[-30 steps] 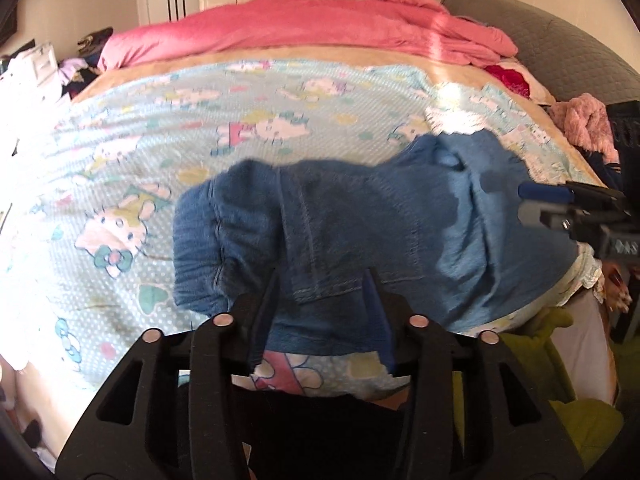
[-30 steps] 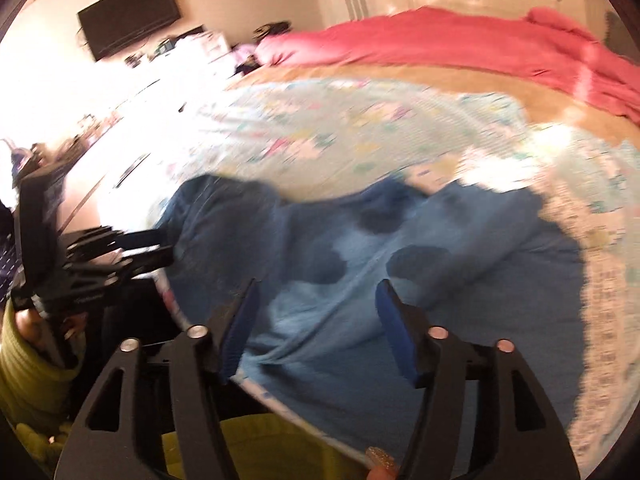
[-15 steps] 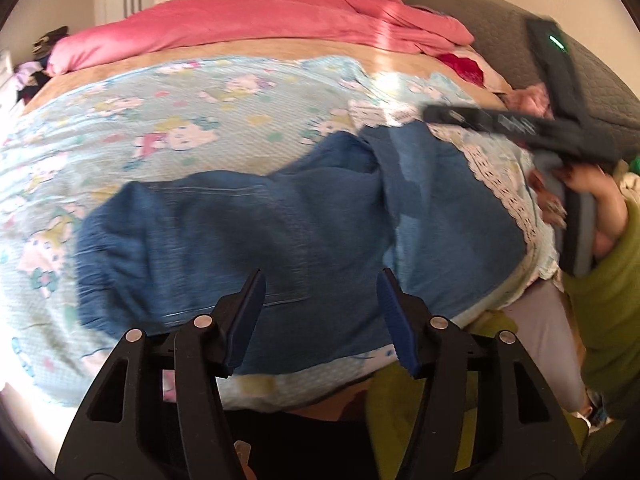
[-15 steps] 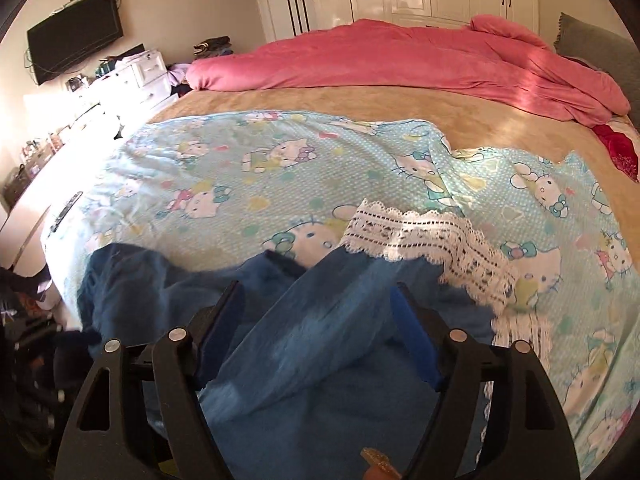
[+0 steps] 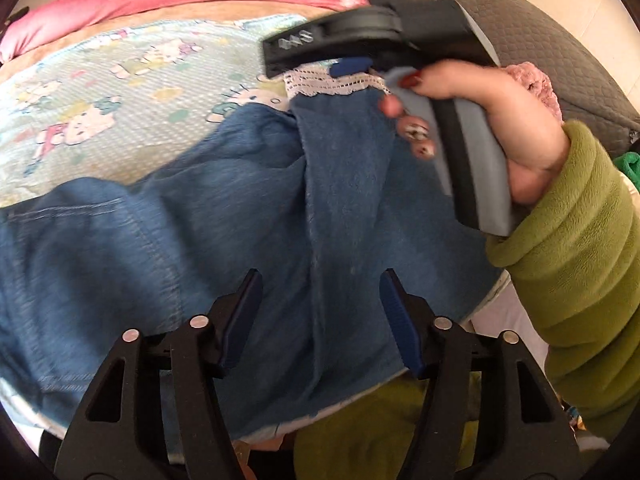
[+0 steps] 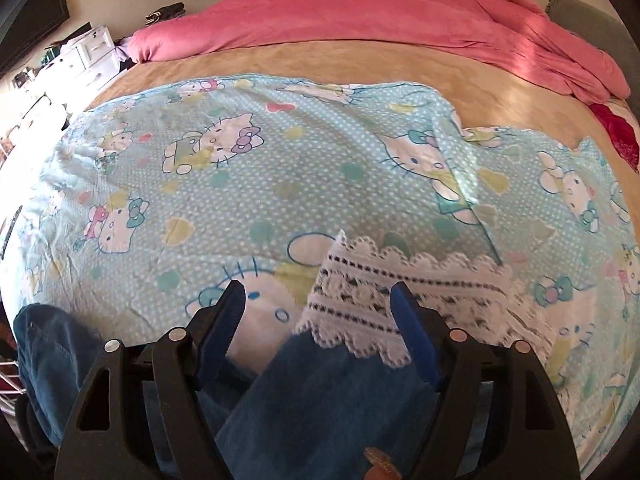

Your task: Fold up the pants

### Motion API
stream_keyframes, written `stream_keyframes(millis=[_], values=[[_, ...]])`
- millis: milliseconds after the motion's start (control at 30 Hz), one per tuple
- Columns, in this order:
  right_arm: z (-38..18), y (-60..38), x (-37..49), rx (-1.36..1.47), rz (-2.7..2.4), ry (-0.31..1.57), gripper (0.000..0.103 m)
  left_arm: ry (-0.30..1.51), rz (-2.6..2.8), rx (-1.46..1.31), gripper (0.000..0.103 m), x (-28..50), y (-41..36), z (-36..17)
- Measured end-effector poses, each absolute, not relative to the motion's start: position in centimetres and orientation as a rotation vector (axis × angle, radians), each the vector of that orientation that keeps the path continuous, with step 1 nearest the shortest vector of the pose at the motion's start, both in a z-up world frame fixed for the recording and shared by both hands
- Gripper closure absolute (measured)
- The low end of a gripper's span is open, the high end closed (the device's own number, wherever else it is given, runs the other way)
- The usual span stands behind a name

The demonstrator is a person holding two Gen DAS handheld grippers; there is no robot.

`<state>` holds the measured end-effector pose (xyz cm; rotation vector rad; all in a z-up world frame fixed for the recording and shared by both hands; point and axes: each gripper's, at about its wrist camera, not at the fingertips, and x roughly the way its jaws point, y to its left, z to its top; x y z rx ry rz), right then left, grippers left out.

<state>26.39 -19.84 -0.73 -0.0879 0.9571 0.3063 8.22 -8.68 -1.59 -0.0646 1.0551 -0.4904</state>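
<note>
Lying across the near edge of the bed, the blue denim pants [image 5: 224,232] are spreading over a light blue bedsheet printed with cartoon cats [image 6: 280,168]. One leg with a white lace hem [image 6: 404,312] is reaching toward the middle of the sheet, and the waist part is lying toward the left edge.

The left gripper [image 5: 320,316] is hovering over the middle of the pants near the front edge; its blue-padded jaws are closing, with a fold of denim showing between them, but the pads are not pressing on the cloth. The right gripper [image 6: 316,332] is standing over the lace hem with its jaws released and wide; the hem is lying between them, not pinched. In the left wrist view a hand [image 5: 508,128] in a green fleece sleeve [image 5: 576,272] is holding the grey handle of this right gripper.

A pink quilt [image 6: 380,12] is piling along the far edge of the bed, with a tan blanket [image 6: 280,60] showing between it and the sheet. A grey padded headboard [image 5: 532,40] is standing at the right side.
</note>
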Motion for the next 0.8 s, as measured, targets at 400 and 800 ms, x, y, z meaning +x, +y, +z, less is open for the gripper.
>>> stream_keyframes(millis=[400, 800], values=[[-2.4, -22.4, 29.2, -0.037, 0.243, 0.941, 0.093, 1.042, -0.476, 0.015, 0.091, 6.9, -10.0, -2.8], [3.9, -33.7, 20.0, 0.188, 0.248, 0.802, 0.093, 1.035, -0.468, -0.05, 0.091, 6.4, -7.5, -2.1]])
